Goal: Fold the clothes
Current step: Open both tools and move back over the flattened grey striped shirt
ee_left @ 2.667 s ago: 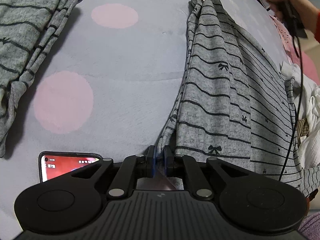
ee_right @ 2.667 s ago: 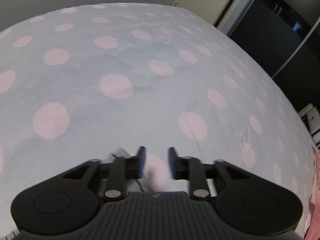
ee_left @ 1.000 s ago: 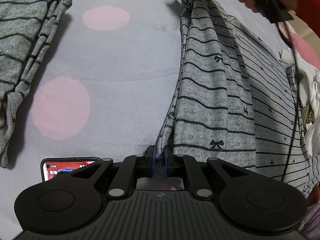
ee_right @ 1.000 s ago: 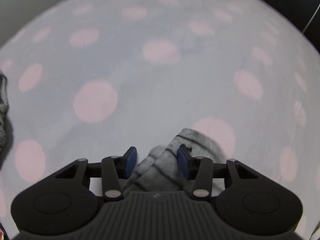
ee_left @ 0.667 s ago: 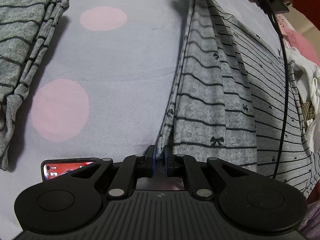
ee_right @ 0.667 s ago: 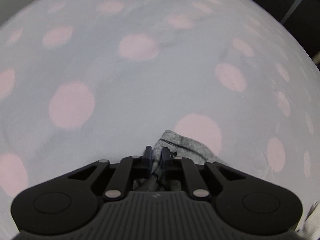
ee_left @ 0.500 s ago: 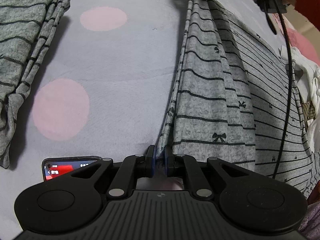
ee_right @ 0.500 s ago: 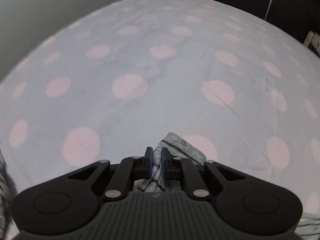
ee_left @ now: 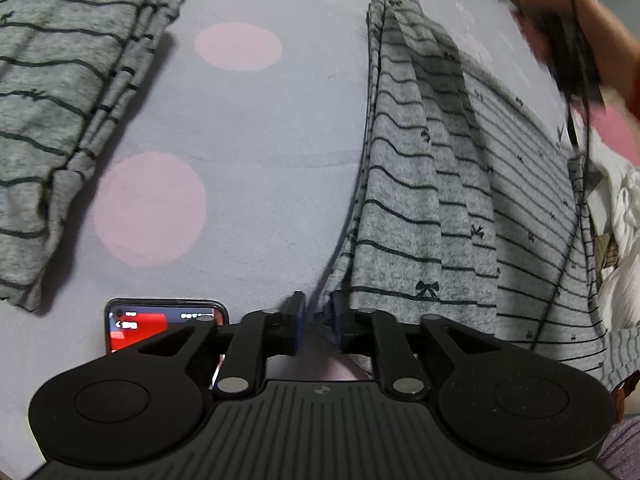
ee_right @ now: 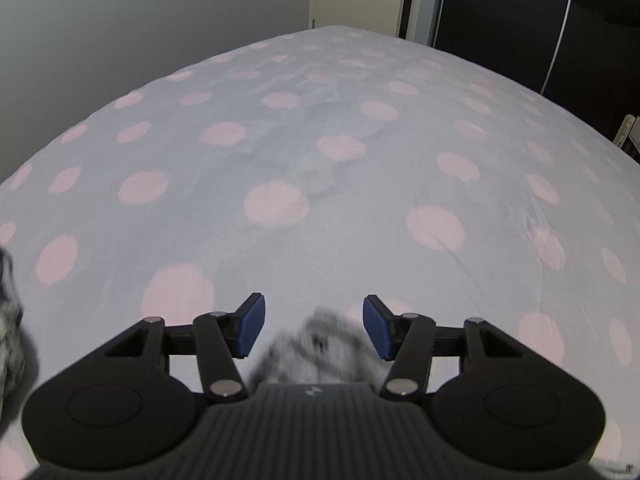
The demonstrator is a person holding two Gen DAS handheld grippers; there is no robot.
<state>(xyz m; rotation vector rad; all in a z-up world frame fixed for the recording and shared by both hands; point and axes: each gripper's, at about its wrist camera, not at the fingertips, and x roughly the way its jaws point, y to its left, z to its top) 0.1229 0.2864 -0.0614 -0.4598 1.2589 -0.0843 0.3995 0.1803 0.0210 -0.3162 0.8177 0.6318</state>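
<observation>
A grey garment with thin black stripes and small bows lies lengthwise on the dotted bedsheet. Its near corner sits at my left gripper, whose jaws stand slightly parted and blurred, with the cloth edge between them. My right gripper hangs open above the garment's far end, which is blurred and lies loose below the fingers. In the left wrist view the right gripper and the hand holding it show blurred at the top right, off the cloth.
A folded grey striped garment lies at the left. A phone with a lit screen rests next to my left gripper. White clothes pile at the right edge. A black cable hangs over the garment. A wall and dark doors stand beyond the bed.
My right gripper, shut on the garment's far end half a second ago, has opened and let it drop. My left gripper's jaws have parted a little. The garment now lies slack.
</observation>
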